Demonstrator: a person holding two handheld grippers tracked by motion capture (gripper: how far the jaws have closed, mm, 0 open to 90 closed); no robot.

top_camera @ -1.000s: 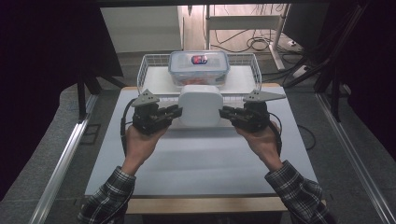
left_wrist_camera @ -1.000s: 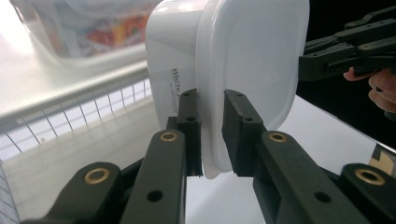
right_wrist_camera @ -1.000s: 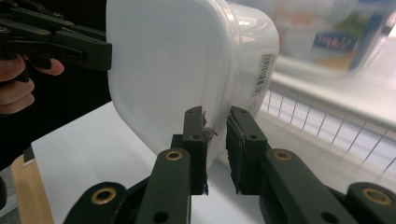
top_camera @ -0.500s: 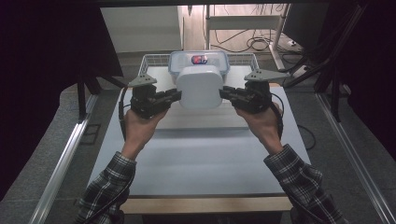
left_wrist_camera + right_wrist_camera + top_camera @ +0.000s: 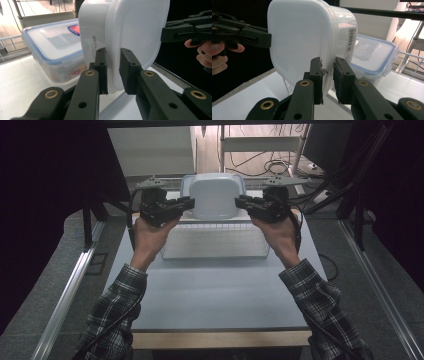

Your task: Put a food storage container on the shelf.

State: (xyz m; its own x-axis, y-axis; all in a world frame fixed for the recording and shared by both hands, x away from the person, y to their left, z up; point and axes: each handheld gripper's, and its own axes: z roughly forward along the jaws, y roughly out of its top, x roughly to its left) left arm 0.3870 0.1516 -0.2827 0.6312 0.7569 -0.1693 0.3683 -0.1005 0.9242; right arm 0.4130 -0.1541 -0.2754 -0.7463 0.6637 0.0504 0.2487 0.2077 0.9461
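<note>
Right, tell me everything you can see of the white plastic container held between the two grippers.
The white plastic container is a squarish, round-cornered tub of translucent, slightly glossy plastic with a matching lid. It is held in the air, tipped on its side so one broad face points toward the person. A barcode label and some small print sit on its side walls. The left gripper and the right gripper each clamp its projecting rim on opposite sides. It hangs above the wire basket, in front of a clear blue-lidded box; nothing else touches it.

Both grippers, left gripper (image 5: 189, 203) and right gripper (image 5: 240, 201), have lifted the white lidded container (image 5: 214, 195) off the table and carried it up over the wire basket (image 5: 215, 251).
</note>
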